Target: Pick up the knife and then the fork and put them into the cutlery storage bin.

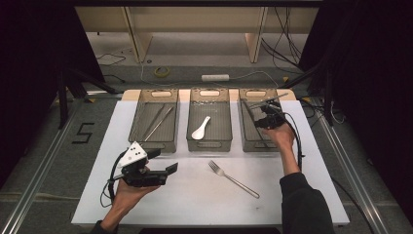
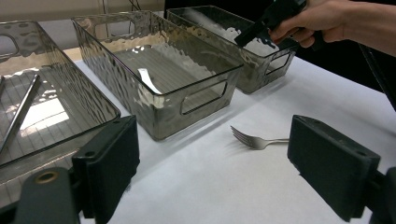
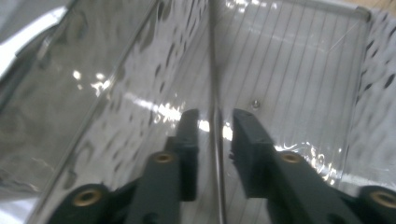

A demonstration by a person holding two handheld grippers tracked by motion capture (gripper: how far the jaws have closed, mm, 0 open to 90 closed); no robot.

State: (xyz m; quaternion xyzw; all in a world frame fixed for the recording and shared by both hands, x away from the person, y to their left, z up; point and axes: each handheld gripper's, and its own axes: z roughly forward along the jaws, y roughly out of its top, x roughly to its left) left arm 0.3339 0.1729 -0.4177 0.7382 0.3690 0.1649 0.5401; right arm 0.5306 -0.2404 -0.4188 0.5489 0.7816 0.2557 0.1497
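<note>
Right gripper (image 3: 214, 135) sits in the right bin (image 1: 259, 141), upper right of the high view, jaws slightly apart around a thin metal rod (image 3: 212, 56), apparently not clamped. Left gripper (image 2: 215, 163) hovers wide open, empty, fork (image 2: 257, 140) lying just ahead.

Overhead light brightens the white table (image 1: 204, 190); surroundings fall dark. The right gripper view looks blurred, perhaps from motion, with glare.
</note>
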